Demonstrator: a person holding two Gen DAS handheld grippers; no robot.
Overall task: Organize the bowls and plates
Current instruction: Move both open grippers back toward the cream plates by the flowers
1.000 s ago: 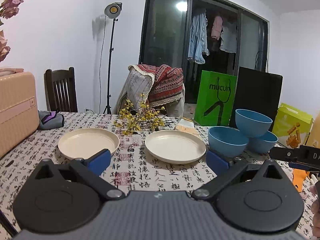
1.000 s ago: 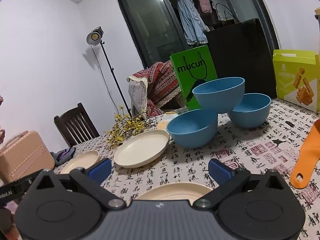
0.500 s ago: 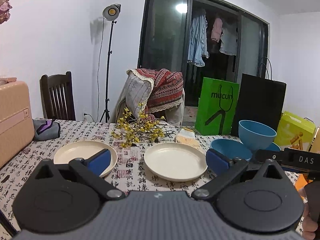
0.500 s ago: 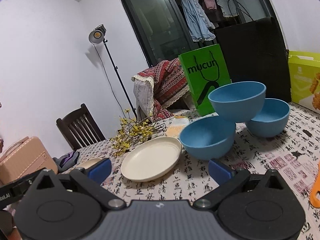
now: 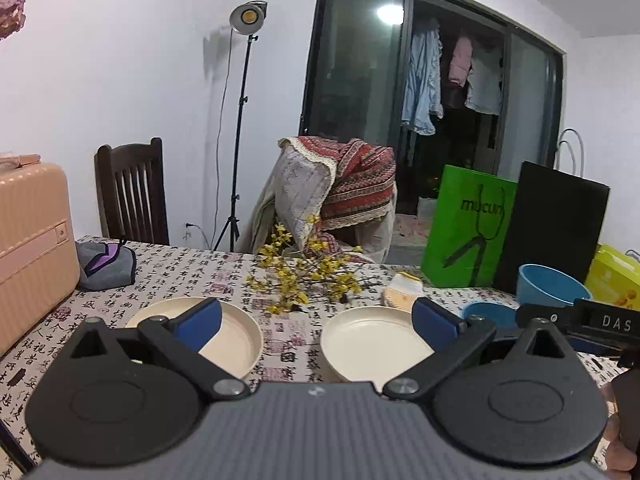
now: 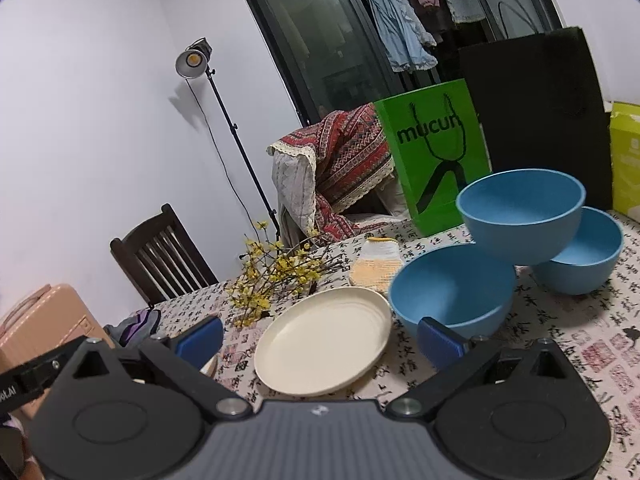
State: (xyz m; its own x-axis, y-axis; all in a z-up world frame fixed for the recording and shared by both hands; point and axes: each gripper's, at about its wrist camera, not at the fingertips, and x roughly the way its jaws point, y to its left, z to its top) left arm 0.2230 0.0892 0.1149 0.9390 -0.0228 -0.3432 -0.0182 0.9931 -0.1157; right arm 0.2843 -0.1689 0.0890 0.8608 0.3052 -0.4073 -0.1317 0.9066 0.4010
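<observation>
Both the left gripper [image 5: 316,320] and the right gripper [image 6: 320,338] are spread wide and hold nothing, two cream plates [image 5: 236,332] [image 6: 324,356] lie apart on the table [image 6: 580,340], and the top blue bowl [image 6: 520,216], balanced on two bowls at the far right, could tip off if it is bumped.

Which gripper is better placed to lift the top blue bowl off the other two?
Right, probably. The right gripper is open with the top bowl near ahead on its right; from the left gripper, also open, that bowl lies far right, beyond the plates.
</observation>
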